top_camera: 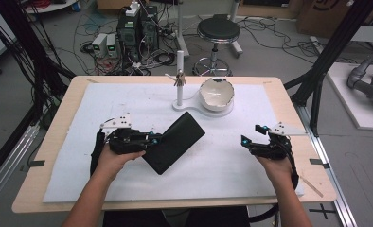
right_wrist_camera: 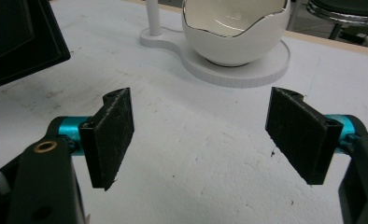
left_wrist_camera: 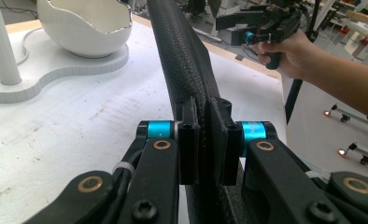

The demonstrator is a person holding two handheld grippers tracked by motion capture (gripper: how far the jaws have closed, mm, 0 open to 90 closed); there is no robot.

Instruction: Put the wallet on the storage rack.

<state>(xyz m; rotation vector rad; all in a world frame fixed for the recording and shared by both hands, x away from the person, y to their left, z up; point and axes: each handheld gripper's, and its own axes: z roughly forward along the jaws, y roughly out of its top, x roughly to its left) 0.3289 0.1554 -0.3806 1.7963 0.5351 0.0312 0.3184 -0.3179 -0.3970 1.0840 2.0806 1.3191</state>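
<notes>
Even, soft overhead light fills the room; the white mat (top_camera: 128,101) on the desk reads bright without burning out. Shadows are faint, only a weak one under the black wallet (top_camera: 173,143). A thin glare line runs along the rim of the eggshell-shaped bowl (right_wrist_camera: 235,32). In the left gripper view the nearest arms look slightly soft, and the high view is low in detail, its far floor grainy

No text, label, brand, number or sign can be read anywhere in these views. The black wallet (top_camera: 173,143) bears only a plain grained cover, and the cardboard box (top_camera: 323,14) on the floor beyond the surface's far right corner carries print too cropped to make out.
</notes>
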